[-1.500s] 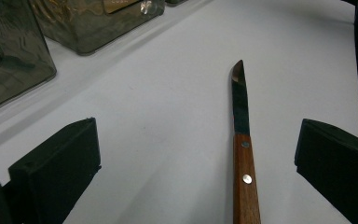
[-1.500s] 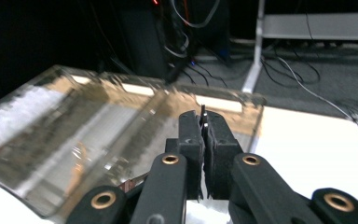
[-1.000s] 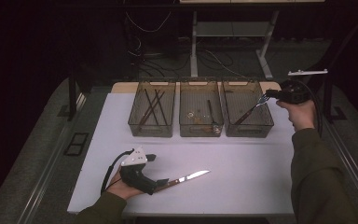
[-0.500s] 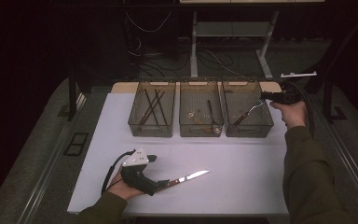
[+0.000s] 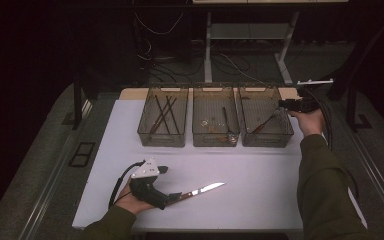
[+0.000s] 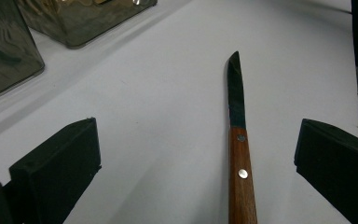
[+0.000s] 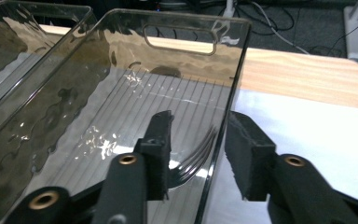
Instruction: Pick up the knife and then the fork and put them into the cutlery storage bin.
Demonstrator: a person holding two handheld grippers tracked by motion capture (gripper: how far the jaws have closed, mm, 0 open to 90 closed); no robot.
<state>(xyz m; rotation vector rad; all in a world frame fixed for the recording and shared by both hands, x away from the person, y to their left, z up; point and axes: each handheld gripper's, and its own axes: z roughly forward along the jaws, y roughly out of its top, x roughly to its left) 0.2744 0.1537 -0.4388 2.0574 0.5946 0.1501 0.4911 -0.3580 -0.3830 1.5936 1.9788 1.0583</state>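
Note:
A wooden-handled knife (image 5: 202, 191) lies on the white table (image 5: 260, 200), blade to the right. My left gripper (image 5: 174, 196) rests at its handle. In the left gripper view the jaws stand open on either side of the knife (image 6: 240, 177), touching neither side. My right gripper (image 5: 283, 104) is at the right rim of the right-hand clear bin (image 5: 283, 135). A fork (image 5: 262, 125) lies inside that bin. In the right gripper view the right gripper (image 7: 200, 116) straddles the bin wall (image 7: 233, 79). Its jaws have just been opening, and the fork tines (image 7: 200, 156) lie loose below them.
Three clear bins stand in a row at the back of the table. The left bin (image 5: 142, 131) holds several long sticks, the middle bin (image 5: 215, 140) one dark utensil and small bits. Bare wood (image 7: 303, 70) shows behind them. Cables and desk legs lie on the floor beyond.
My right gripper has sunk to the right bin's rim and its jaws have opened. The fork it held over the bin now lies inside. The left gripper and knife have stayed put.

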